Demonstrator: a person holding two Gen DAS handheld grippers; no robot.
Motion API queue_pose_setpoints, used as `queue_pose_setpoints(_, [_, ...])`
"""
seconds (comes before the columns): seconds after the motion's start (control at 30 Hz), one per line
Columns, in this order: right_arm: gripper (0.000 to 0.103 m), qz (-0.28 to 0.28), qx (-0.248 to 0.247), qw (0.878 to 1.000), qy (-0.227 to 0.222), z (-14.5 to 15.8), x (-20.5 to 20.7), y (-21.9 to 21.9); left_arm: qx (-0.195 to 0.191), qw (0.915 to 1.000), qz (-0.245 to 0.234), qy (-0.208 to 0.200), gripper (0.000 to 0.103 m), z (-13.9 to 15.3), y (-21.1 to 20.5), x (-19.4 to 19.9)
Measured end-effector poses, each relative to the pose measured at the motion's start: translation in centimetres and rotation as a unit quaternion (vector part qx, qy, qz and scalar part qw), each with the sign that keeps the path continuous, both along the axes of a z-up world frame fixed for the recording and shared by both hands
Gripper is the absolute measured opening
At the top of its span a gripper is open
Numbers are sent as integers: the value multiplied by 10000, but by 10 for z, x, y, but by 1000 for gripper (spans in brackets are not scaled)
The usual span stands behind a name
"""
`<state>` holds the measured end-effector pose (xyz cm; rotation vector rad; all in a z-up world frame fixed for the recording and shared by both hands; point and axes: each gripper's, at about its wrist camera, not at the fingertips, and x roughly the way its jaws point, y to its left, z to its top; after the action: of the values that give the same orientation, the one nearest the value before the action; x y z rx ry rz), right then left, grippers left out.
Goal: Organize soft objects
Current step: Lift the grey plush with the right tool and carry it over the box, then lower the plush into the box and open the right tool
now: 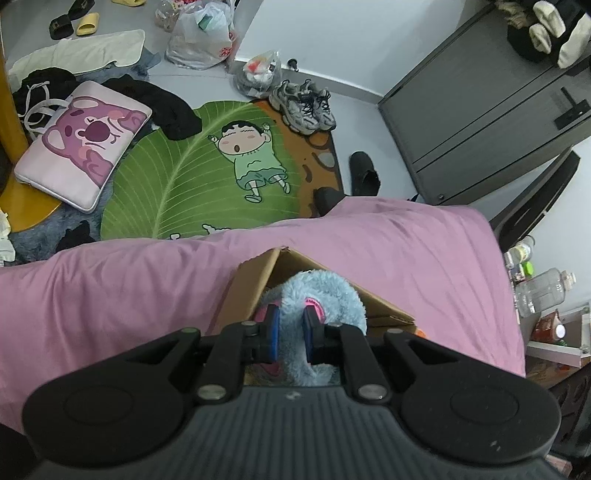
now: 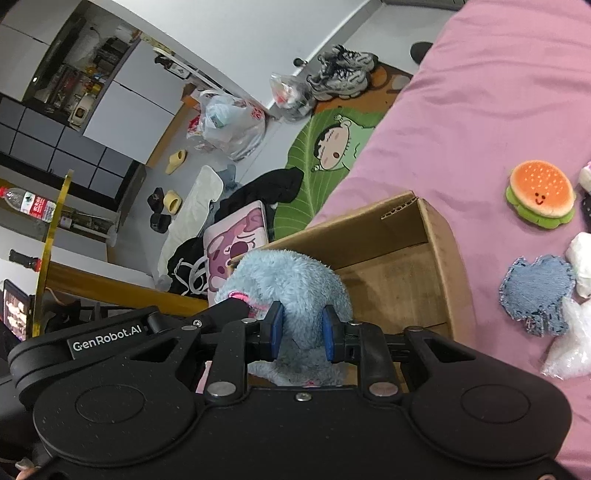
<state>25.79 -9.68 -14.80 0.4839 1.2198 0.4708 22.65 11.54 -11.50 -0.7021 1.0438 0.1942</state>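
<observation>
Pink bedsheet covers the bed, cluttered bedroom floor beyond it. Left gripper is clamped tight on a fluffy blue plush, blue pads squeezing the fur from both sides. Right gripper also pinches the same plush, pads pressed into its fur, a bit wider apart than the left pair. Plush has pink trim and hangs over the open cardboard box, partly down inside its near end. Box sits on the sheet, flaps up, bare brown floor visible inside. Right of the box on the sheet: denim patch nearest, clear crinkly bag touching it, white soft item just beside, burger plush farther back, apart from the rest. Past the bed edge, green leaf rug with a cartoon kid print lies on the floor. Pink bear laptop sleeve rests at the rug's left edge, black clothes beside it. Grey sneakers stand at the rug's far end. Plastic bags and slippers farthest back near the wall. Grey cabinet at right.
</observation>
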Motion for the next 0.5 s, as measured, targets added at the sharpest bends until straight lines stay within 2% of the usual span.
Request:
queue_pose_setpoints(0.3, [22,-4,-113,9995,311,-24,9,3,-7,9995,34,302,13,-16,-1,15])
queue_pose_setpoints(0.5, [28,41,-219,9992,334,-25,12,5,86,9988,-1,480,17,-17,-7,22])
